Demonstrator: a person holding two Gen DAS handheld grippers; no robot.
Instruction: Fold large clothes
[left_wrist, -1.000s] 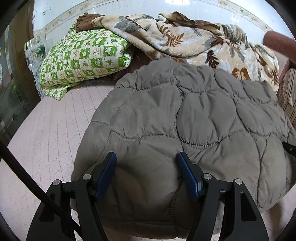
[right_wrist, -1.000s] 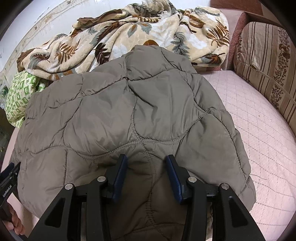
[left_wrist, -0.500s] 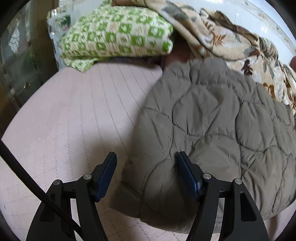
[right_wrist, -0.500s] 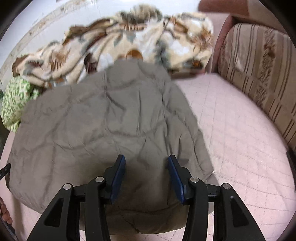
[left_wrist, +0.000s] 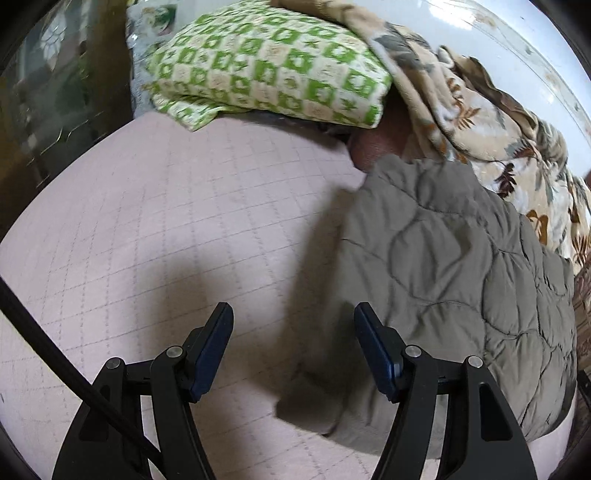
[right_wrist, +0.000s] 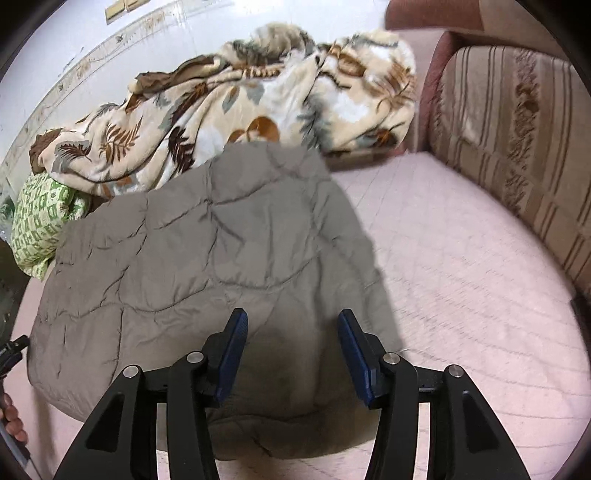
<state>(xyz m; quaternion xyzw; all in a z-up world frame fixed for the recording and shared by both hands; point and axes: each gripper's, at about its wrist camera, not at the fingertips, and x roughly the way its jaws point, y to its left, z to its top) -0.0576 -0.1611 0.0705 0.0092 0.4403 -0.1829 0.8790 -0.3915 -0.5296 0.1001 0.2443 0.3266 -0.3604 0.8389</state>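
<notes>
While spread and empty: left tool (left_wrist: 293, 354) just left of folded quilted jacket (left_wrist: 454, 280); right tool (right_wrist: 291, 354), nearer, directly over jacket's near edge.

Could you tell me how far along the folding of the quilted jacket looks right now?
Done: the grey quilted jacket lies on the pink bed cover as a compact folded bundle. In hand: nothing. The left tongs stand open over bare cover beside the jacket; the right tongs are above it, open and not gripping. Left: perhaps tidying; hidden layers cannot be checked.
</notes>
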